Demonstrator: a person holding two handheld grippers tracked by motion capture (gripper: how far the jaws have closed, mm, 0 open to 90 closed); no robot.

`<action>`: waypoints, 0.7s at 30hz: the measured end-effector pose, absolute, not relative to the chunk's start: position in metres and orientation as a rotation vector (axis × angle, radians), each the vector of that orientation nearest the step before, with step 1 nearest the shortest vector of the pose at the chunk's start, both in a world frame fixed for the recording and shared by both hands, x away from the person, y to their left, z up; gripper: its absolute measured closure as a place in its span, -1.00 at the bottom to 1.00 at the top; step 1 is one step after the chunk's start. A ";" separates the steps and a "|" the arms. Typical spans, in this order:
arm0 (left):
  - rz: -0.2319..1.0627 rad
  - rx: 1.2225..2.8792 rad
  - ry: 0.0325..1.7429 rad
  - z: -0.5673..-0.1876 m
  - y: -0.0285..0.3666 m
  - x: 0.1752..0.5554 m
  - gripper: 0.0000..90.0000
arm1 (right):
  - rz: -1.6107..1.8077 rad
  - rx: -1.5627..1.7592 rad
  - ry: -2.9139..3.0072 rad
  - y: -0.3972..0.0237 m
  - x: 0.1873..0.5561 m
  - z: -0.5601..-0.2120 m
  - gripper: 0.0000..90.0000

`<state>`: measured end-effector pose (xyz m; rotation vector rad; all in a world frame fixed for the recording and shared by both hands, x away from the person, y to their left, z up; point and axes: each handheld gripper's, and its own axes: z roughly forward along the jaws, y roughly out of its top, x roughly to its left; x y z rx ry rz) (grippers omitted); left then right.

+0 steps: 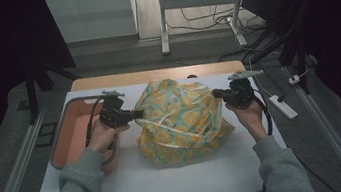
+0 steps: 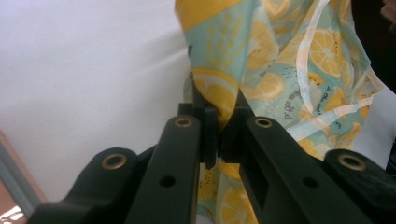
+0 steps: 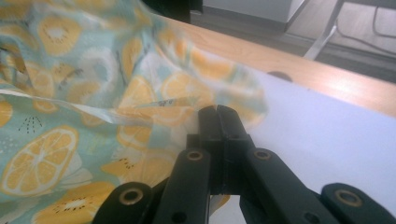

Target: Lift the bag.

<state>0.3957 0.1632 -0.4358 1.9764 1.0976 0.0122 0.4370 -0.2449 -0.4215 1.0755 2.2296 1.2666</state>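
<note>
High view: orange tray (image 1: 70, 135) (left) beside lemon-print cloth (image 1: 182, 122).

Dim room, grey floor (image 1: 117, 58), white desk legs (image 1: 163, 21).

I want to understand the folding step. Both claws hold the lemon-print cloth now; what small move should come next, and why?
Probably draw the two claws apart, then lay it flat. The left claw and the right claw are each shut on an edge of the teal and yellow lemon-print fabric, which bunches in a crumpled heap on the white table cover.
</note>
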 end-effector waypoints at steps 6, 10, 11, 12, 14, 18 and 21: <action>0.126 1.934 1.057 -0.423 0.166 0.378 0.20 | 1.400 0.996 2.226 -0.248 0.423 -0.409 0.79; 0.215 1.877 0.978 -0.408 0.180 0.356 -0.53 | 1.465 0.917 2.173 -0.253 0.400 -0.395 0.19; 0.234 1.865 0.976 -0.405 0.185 0.350 -0.57 | 1.466 0.907 2.155 -0.255 0.395 -0.392 0.09; 0.251 1.859 0.975 -0.402 0.191 0.345 -0.59 | 1.475 0.896 2.140 -0.258 0.389 -0.390 0.05; 0.265 1.860 0.985 -0.402 0.200 0.335 -0.58 | 1.501 0.883 2.133 -0.265 0.379 -0.388 0.00; 0.264 1.905 1.017 -0.416 0.210 0.316 -0.54 | 1.505 0.862 2.161 -0.279 0.363 -0.394 -0.06; 0.248 1.928 1.035 -0.430 0.213 0.305 -0.52 | 1.487 0.861 2.190 -0.287 0.354 -0.407 -0.07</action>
